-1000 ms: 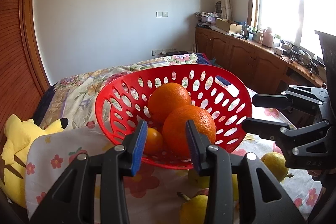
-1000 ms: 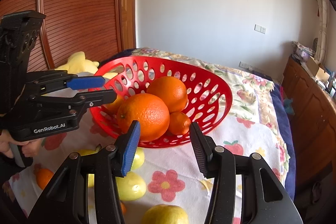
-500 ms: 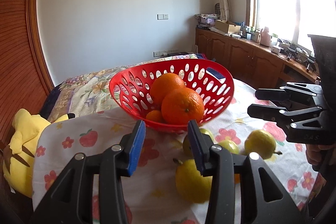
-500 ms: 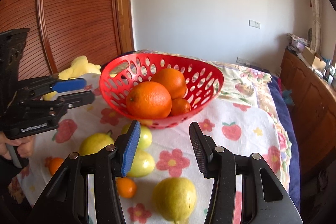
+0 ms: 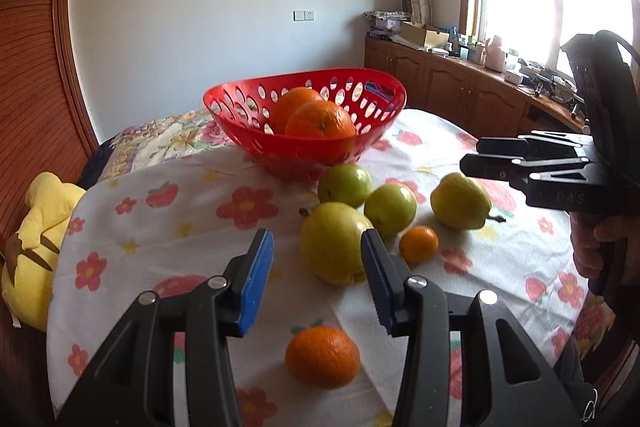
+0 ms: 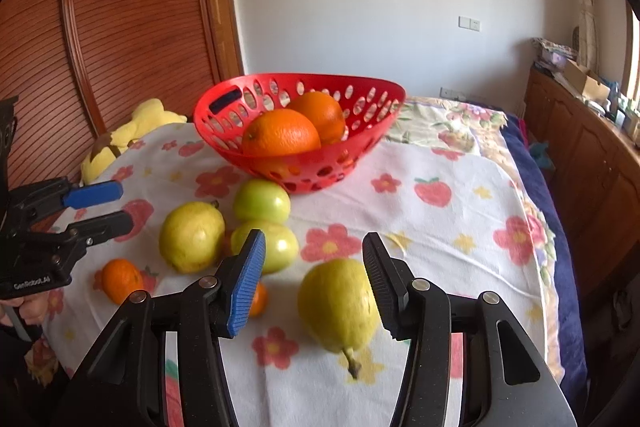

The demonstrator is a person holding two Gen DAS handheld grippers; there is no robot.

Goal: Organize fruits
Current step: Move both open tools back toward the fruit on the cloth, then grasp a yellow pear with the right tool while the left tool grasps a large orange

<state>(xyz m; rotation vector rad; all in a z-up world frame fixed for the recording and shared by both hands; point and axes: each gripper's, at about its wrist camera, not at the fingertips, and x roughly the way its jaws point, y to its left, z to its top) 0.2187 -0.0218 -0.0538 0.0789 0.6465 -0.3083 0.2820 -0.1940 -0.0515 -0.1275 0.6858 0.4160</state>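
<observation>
A red perforated basket (image 5: pixel 384 95) (image 6: pixel 216 123) stands on a flowered cloth and holds large oranges (image 5: pixel 320 121) (image 6: pixel 280 135). In front of it lie two green apples (image 5: pixel 346 185) (image 5: pixel 390 203), two yellow pears (image 5: pixel 334 243) (image 5: pixel 460 201) and two small oranges (image 5: pixel 418 243) (image 5: pixel 322 355). My left gripper (image 5: pixel 316 279) is open and empty, just short of the near pear. My right gripper (image 6: pixel 314 283) is open and empty, its jaws either side of a pear (image 6: pixel 338 303) that lies on the cloth. Each gripper shows in the other's view (image 5: pixel 500 157) (image 6: pixel 98 209).
A yellow plush toy (image 5: pixel 36 227) (image 6: pixel 132 131) lies at the cloth's left edge. A wooden sliding door (image 6: pixel 112 27) is on the left, and wooden cabinets (image 5: pixel 460 87) with clutter run under the window on the right. The bed's edge drops off on the right (image 6: pixel 560 227).
Both grippers have pulled back from the basket and tilted down. The basket now looks smaller and farther, and the loose fruit in front of it has come into view.
</observation>
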